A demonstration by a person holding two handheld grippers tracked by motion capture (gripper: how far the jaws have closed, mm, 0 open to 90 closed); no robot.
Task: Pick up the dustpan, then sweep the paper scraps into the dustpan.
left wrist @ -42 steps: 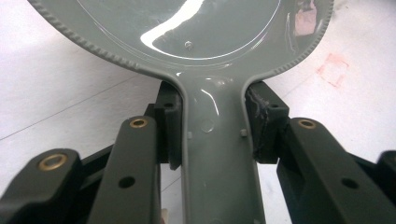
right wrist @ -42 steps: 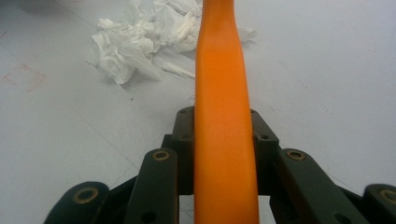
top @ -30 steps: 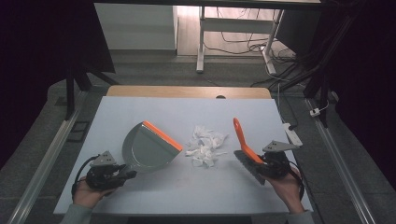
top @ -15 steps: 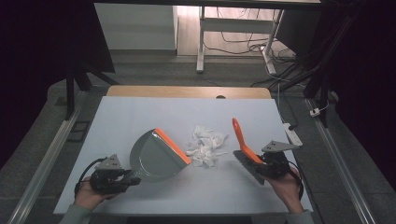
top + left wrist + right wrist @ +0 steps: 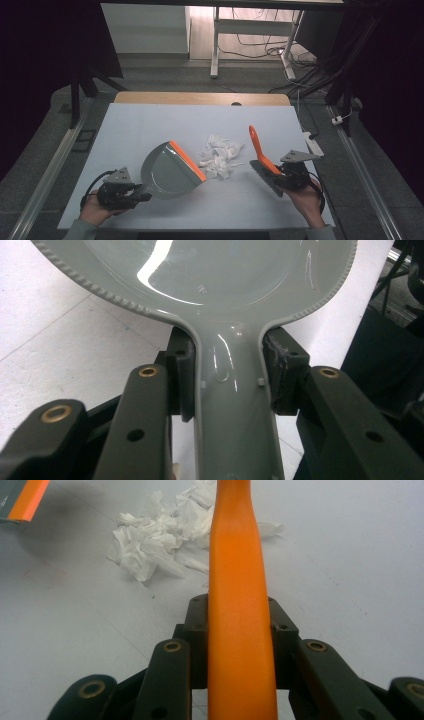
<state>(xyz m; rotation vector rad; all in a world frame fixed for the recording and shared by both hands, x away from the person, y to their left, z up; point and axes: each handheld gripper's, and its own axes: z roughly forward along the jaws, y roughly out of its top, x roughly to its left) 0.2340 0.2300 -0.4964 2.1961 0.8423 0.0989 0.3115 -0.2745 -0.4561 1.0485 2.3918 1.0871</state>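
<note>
High view: a white table (image 5: 150,125) was seen from above. At 7 o'clock, the left gripper (image 5: 142,196) was clamped on the handle of a grey dustpan (image 5: 170,172), whose orange lip was turned toward 3 o'clock, just beside a pile of paper scraps (image 5: 219,156) at the centre, seemingly to receive them. At 4 o'clock, the right gripper (image 5: 272,176) was shut on a brush (image 5: 262,157), its orange handle pointing to 12 o'clock.

Left gripper view: the dustpan (image 5: 220,285) handle was pinched between both black jaws, the pan spreading toward 12 o'clock.

Right gripper view: the brush (image 5: 239,595) handle was gripped between the jaws; the scraps (image 5: 160,535) lay at 11 o'clock, probably awaiting sweeping.
</note>
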